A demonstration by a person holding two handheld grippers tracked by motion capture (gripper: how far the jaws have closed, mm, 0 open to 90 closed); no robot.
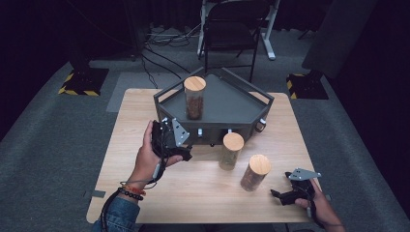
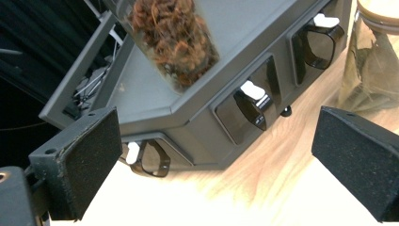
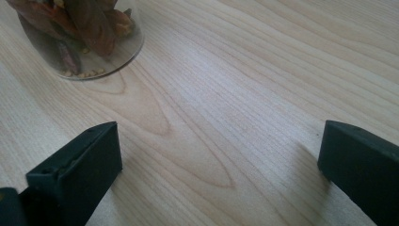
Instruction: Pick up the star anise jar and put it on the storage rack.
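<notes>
A dark grey angular tray point(image 1: 227, 104) stands at the back of the wooden table. On it is a clear jar with a wooden lid point(image 1: 195, 96), holding reddish-brown dried bits point(image 2: 174, 42). Two more lidded jars stand on the table in front: a middle one point(image 1: 231, 150) and one at the right point(image 1: 255, 172). My left gripper point(image 1: 176, 145) is open just short of the tray's front left wall point(image 2: 202, 122), with nothing between its pads point(image 2: 80, 169). Low over the table, my right gripper point(image 1: 283, 195) is open right of the right jar, whose base point(image 3: 80, 37) lies ahead.
Dark hook-like fittings with white clips point(image 2: 251, 106) line the tray's front wall. The middle jar point(image 2: 371, 61) stands close on the right of my left gripper. A black folding chair point(image 1: 229, 29) and cables sit on the floor beyond the table.
</notes>
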